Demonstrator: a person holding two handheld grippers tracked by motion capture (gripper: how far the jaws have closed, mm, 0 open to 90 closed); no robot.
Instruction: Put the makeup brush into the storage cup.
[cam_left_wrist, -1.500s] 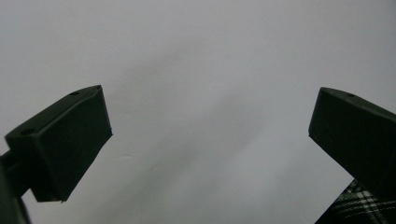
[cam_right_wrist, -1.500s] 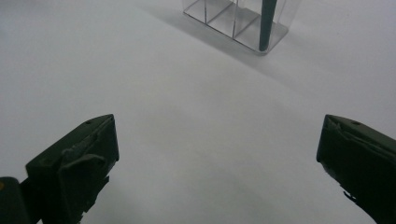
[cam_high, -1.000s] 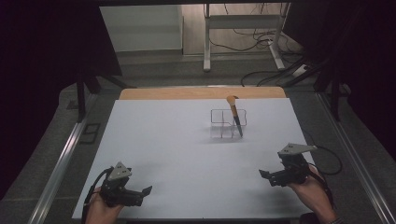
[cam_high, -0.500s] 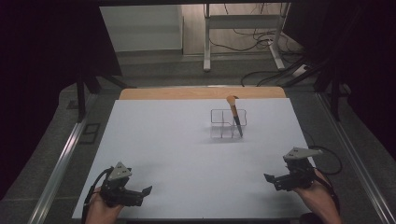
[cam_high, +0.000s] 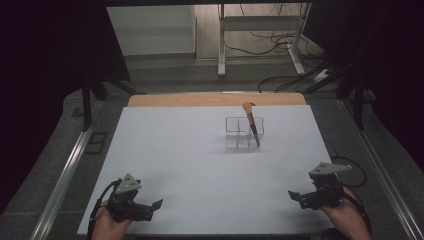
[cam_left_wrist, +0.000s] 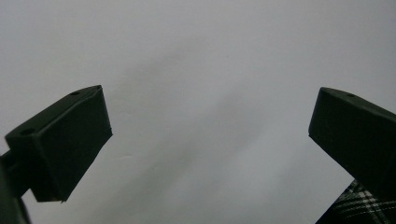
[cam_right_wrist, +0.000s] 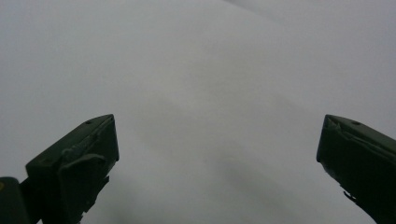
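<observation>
forearms cut off, brush (cam_high: 251, 125) bristles blurred

We see the holder (cam_high: 244, 133) on the table (cam_high: 190, 150) toward one o'clock, the brush (cam_high: 251, 122) standing in its right compartment, our grippers at seven (cam_high: 152, 209) and five o'clock (cam_high: 296, 197).

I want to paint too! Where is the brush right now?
In the high view the brush stands tilted in the clear box, right of the middle of the white table, toward its far edge.
</observation>
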